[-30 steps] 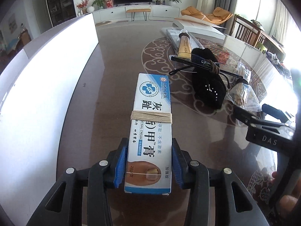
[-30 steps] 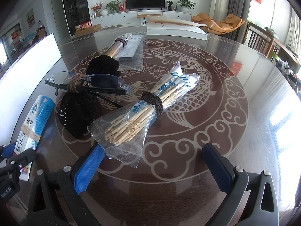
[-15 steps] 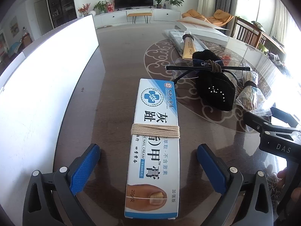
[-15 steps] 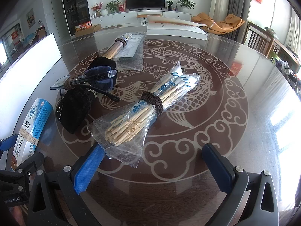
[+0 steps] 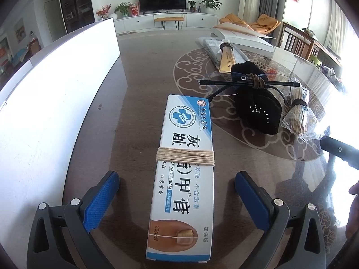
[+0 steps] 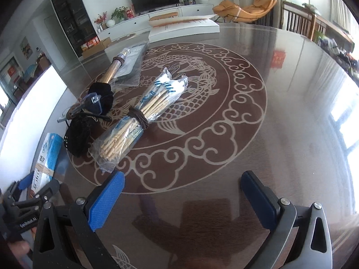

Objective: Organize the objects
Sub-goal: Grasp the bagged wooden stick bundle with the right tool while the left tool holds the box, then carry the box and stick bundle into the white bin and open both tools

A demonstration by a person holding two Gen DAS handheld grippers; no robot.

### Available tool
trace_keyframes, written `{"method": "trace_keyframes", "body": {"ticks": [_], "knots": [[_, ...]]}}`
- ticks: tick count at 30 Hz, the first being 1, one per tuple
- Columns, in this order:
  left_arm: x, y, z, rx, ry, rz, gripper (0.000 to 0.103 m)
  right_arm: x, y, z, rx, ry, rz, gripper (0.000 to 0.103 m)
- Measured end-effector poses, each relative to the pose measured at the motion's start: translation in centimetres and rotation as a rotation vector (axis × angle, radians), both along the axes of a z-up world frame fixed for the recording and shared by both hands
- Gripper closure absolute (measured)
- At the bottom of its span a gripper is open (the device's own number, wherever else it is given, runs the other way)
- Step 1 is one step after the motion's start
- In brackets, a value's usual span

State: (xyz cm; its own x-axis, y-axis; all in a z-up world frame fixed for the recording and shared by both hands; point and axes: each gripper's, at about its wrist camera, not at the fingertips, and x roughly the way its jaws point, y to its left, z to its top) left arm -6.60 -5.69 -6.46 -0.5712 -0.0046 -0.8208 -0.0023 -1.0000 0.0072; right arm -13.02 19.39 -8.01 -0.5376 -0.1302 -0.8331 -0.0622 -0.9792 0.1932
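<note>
A blue-and-white nail cream box with string wound round it lies flat on the dark table, between the pads of my left gripper. The jaws stand wide open and clear of the box. It also shows at the left of the right wrist view. My right gripper is open and empty over bare table. A bagged bundle of wooden sticks lies ahead and left of it. Beside it lie a black pouch with glasses tied on top.
A gold tube and a clear plastic sleeve lie farther back. A white panel runs along the table's left edge. A flat white box sits at the far edge. The table's right half carries only its fish pattern.
My left gripper opened and let go of the nail cream box, which now lies on the table. My right gripper has swung to the right, away from the stick bundle.
</note>
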Motion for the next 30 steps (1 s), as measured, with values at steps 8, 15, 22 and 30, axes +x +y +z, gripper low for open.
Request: {"method": "trace_keyframes", "body": {"ticks": [8,15,22,30], "knots": [[0.0,0.0,0.0,0.0,0.0,0.0,0.0,-6.0,-0.9,1.7,-0.239,-0.004,-0.122,0.022],[0.0,0.0,0.0,0.0,0.0,0.0,0.0,-7.3,-0.1,1.0,-0.137,-0.085,-0.074,0.05],[-0.7,0.0,0.1,-0.001,-0.055,-0.017,0.0,-4.5,1.5,2.9,-0.069,-0.095,-0.099,0.037],[-1.8,0.4,1.1,-0.009,-0.096,-0.021,0.054,-5.8,-0.5,0.5,-0.061,-0.164,-0.111,0.074]]}}
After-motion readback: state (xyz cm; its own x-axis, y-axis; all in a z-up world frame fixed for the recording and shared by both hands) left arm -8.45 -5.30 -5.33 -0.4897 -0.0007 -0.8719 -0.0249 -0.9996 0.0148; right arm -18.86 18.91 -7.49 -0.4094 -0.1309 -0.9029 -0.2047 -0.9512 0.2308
